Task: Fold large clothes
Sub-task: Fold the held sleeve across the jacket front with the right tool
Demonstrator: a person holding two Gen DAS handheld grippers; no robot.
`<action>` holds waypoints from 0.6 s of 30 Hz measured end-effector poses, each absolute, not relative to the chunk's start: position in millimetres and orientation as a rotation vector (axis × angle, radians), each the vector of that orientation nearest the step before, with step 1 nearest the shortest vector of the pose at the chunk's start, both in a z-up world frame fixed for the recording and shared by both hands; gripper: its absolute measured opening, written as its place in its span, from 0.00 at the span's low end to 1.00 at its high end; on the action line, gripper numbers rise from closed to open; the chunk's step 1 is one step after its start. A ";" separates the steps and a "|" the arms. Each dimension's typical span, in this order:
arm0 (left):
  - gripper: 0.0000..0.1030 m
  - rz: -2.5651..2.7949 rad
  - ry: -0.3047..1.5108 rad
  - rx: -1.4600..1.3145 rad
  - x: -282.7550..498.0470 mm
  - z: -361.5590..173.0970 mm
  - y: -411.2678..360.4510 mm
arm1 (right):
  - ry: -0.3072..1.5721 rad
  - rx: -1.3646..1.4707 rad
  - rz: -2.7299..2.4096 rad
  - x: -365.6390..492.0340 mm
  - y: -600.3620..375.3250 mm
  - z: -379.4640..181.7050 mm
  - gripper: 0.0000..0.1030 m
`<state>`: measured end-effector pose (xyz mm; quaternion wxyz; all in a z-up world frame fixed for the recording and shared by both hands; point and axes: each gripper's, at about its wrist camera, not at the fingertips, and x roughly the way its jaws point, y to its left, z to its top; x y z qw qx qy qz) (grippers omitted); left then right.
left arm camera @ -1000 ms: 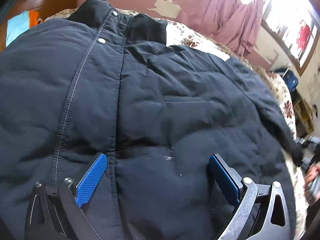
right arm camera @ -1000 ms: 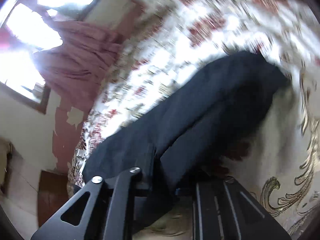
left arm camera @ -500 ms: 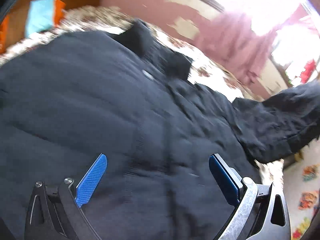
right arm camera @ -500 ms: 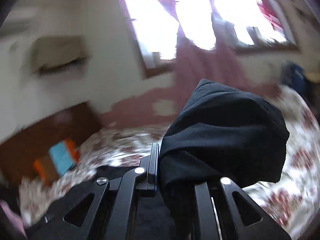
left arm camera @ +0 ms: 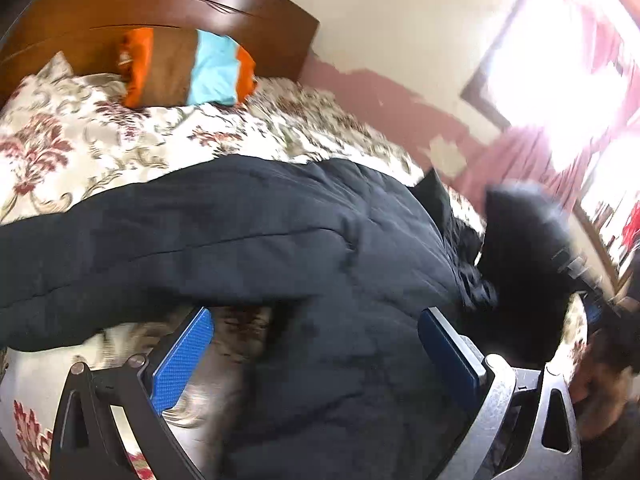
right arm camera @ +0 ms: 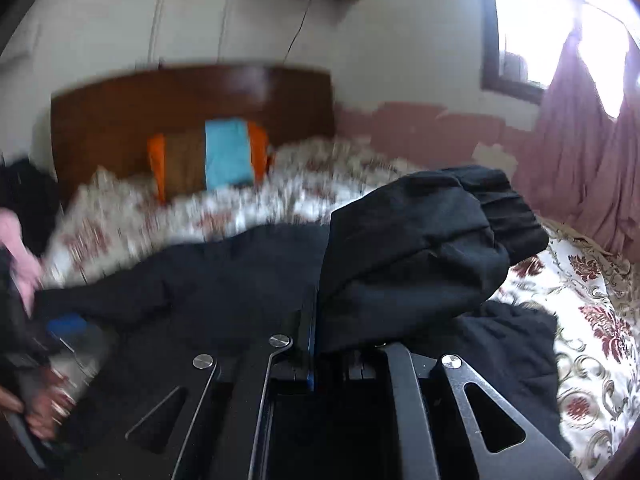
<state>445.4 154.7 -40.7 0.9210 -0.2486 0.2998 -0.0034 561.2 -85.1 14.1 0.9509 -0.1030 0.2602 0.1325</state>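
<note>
— Jaws first, please. How do they stand?

— Left gripper [left arm camera: 316, 344] has its jaws wide apart, with nothing between the blue pads [left arm camera: 182, 360]. It hangs over the jacket [left arm camera: 280, 240]. Right gripper [right arm camera: 316, 332] is clenched on the sleeve [right arm camera: 420, 248]; the cloth goes down into the narrow gap between its fingers.

— Where is the jacket?

— It lies on the bed [left arm camera: 80, 140], which has a floral cover. In the left view the dark body of the jacket fills the space between and ahead of the jaws, and one long part stretches to the left, past the left pad. Under that part, near the left pad, the cover shows.

— And the sleeve?

— In the right view it stands up from the jaws and bends to the right, above the body of the jacket. The cuff [right arm camera: 508, 216] with its elastic band is at the far right end (it is sharp; the rest of the view is blurred). In the left view the sleeve [left arm camera: 520, 248] is a dark blurred shape ahead and right of the right pad.

— What is behind?

— Far ahead of both jaws is a wooden headboard [right arm camera: 192, 96], and against it a pillow [left arm camera: 188, 68] in orange, brown and light blue. To the right is a bright window [left arm camera: 560, 60] with a pink curtain [right arm camera: 580, 152].
</note>
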 end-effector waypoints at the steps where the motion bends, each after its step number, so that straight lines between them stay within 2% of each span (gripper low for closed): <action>1: 1.00 -0.012 0.597 -0.544 445.0 -46.2 161.2 | 0.547 -0.255 0.259 560.7 -78.0 0.2 0.08; 8: 1.00 -0.118 0.562 -0.618 453.5 -50.7 176.0 | 0.540 -0.568 0.206 543.8 -24.1 -37.4 0.09; 10: 1.00 -0.148 0.565 -0.620 459.9 -51.7 175.2 | 0.539 -0.658 0.200 538.0 -10.4 -39.8 0.15; 12: 1.00 -0.168 0.571 -0.627 462.5 -53.4 173.6 | 0.528 -0.762 0.207 529.3 4.1 -38.9 0.38; 14: 1.00 -0.176 0.577 -0.645 465.1 -56.9 176.4 | 0.502 -0.858 0.213 516.4 18.3 -42.8 0.53; 18: 1.00 -0.177 0.581 -0.691 468.1 -61.8 183.4 | 0.458 -0.977 0.211 490.1 35.8 -46.1 0.54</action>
